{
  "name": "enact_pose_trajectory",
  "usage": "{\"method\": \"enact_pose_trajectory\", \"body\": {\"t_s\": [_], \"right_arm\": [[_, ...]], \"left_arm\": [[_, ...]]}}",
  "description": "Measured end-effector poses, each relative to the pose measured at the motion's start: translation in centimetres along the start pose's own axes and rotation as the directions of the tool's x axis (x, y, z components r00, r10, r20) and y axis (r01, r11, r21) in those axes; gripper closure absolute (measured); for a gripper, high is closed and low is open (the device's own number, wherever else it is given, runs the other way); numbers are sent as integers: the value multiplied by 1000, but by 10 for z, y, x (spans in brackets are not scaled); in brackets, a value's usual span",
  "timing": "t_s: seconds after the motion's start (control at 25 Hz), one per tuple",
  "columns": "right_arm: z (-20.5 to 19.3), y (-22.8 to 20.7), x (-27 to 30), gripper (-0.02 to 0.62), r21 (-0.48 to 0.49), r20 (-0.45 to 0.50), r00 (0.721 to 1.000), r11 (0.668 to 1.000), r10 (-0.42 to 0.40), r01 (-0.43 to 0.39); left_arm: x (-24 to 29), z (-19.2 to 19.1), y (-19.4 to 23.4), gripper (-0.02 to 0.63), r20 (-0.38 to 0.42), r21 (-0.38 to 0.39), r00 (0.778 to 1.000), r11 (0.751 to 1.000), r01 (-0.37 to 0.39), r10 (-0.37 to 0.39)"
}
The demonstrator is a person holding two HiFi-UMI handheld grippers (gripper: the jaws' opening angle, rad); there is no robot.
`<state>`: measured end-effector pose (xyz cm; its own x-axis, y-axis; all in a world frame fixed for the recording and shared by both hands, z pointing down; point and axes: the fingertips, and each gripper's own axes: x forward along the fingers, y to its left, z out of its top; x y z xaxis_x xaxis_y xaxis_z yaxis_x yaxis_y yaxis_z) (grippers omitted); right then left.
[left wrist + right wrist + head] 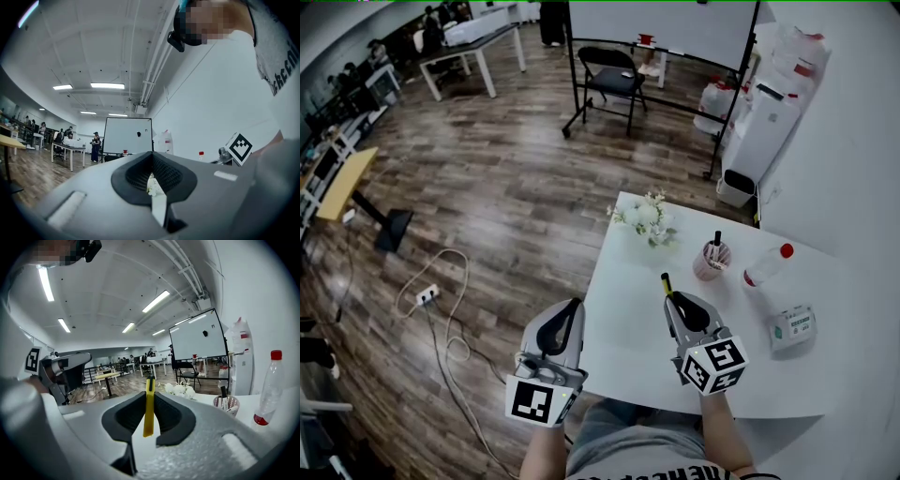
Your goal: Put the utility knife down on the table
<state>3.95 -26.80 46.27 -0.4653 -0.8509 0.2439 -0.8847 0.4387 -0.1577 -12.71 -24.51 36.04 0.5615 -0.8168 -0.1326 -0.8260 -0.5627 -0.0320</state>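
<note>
Utility knife (pixel 149 405), yellow and edge-on, sits clamped in the right hand-held gripper (pixel 673 298) at lower centre, carried above the white surface (pixel 623 337) pending set-down, while the left hand-held gripper (pixel 573 306), lower left, is closed on nothing, evidently idle.

Grey left gripper (pixel 576 303) and right gripper (pixel 673 299), black fingers (pixel 172 418), black-and-white marker cubes (pixel 713 365), grey lettered T-shirt (pixel 673 460)

Site was an open-plan office: wheeled whiteboard (pixel 661 23), black folding chair (pixel 612 75), long white desks (pixel 473 39) with people working at the far end, wood-plank floor (pixel 506 178), ceiling strip lights (pixel 107 86).
</note>
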Motion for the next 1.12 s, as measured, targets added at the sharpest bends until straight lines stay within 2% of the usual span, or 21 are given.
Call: {"method": "enact_pose_trajectory", "body": {"t_s": [0.56,1.12], "right_arm": [[-39,-4,22,541,8,-124,992,1000,-20,21],[-86,-10,35,541,26,-248,968,999,-28,36]], "left_arm": [[1,-11,13,591,-22,-16,1000,1000,-2,1],[2,-19,15,591,-41,-19,999,1000,7,-8]]}}
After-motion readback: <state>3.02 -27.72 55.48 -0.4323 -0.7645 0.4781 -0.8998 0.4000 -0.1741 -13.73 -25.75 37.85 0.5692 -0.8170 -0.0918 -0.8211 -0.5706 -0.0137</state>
